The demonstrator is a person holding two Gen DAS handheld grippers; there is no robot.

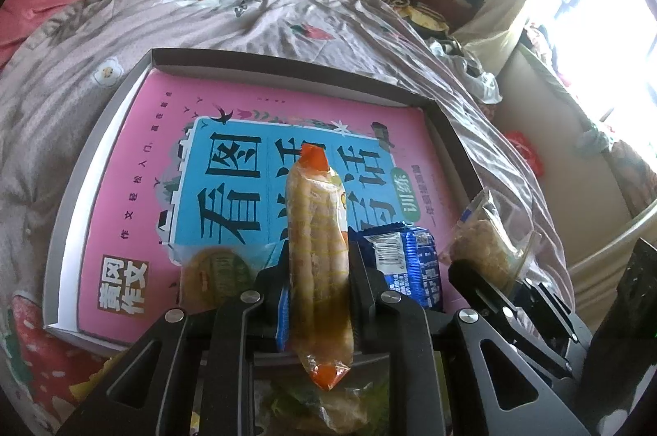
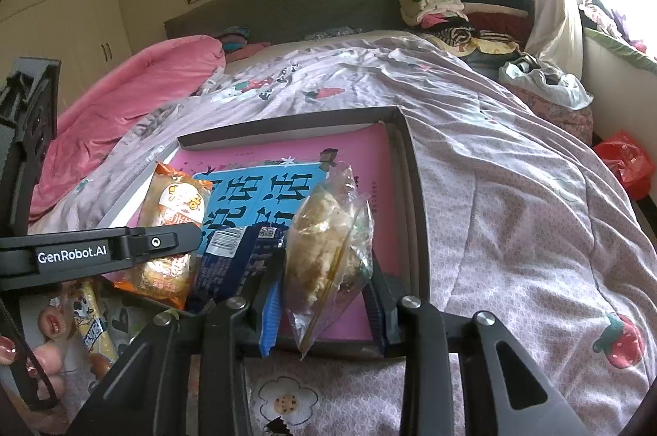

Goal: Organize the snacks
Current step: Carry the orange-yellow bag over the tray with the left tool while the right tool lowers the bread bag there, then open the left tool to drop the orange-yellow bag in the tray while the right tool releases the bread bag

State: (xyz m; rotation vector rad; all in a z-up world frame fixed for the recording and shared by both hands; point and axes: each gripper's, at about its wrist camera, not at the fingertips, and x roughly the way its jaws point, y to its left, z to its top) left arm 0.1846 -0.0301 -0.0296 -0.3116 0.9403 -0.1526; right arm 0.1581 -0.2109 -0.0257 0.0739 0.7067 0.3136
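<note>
Orange-tipped biscuit-stick packet (image 1: 318, 255) clamped in left claw (image 1: 317, 271); clear cake bag (image 2: 328, 255) in right claw (image 2: 326, 284).

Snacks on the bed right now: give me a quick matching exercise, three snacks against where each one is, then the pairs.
Things:
1. orange-ended snack pack
2. clear bag of pale pastry
3. blue snack packet

Places:
A. lying in the shallow box on the pink book, not gripped
B. clamped in the right tongs
C. clamped in the left tongs

Pairs: 1-C, 2-B, 3-A
</note>
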